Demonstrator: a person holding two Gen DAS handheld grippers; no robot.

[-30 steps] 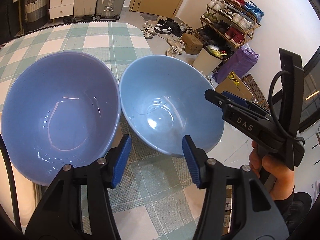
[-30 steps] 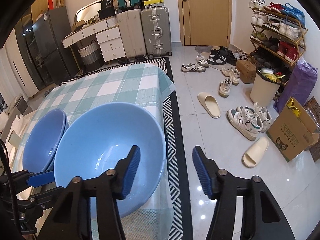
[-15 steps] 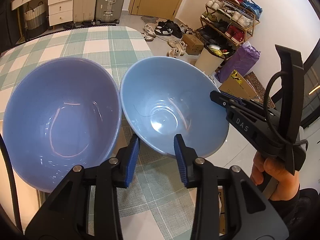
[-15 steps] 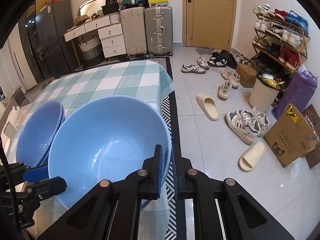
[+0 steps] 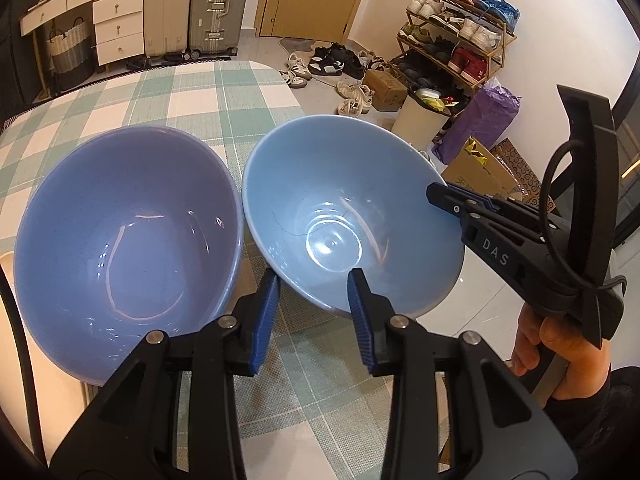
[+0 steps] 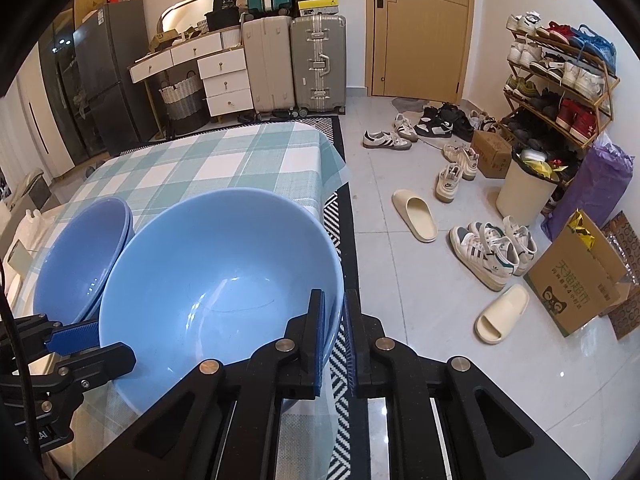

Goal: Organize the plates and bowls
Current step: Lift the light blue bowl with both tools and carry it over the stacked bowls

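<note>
right gripper (image 6: 333,344): pressed together on the near rim of the light blue bowl (image 6: 208,280), one blue pad inside the wall and one outside, so the bowl is pinched at its right edge.
left gripper (image 5: 312,316): part-spread and empty; its ribbed blue pads stand on either side of the same bowl's near edge without pressing on it, as far as the left wrist view shows.
light blue bowl: on the table near its right edge, tipped a little toward the cameras; whether its foot is already off the cloth I cannot tell.
darker blue bowl (image 5: 120,232): just beside it on the left, rims almost touching; the right wrist view shows a double rim, so it looks like two bowls already nested.
progress: an early to middle stage by my reading; one bowl is gripped but not yet stacked, and no plates appear in either view.
left to do: probably lift the gripped bowl and seat it inside the darker one.
materials: both bowls glossy, smooth and deep, round with thin flaring rims, likely glazed ceramic or melamine; bright highlights suggest a slippery surface.
table (image 6: 224,160): covered with a woven green-and-white check cloth, matte and slightly textured.
</note>
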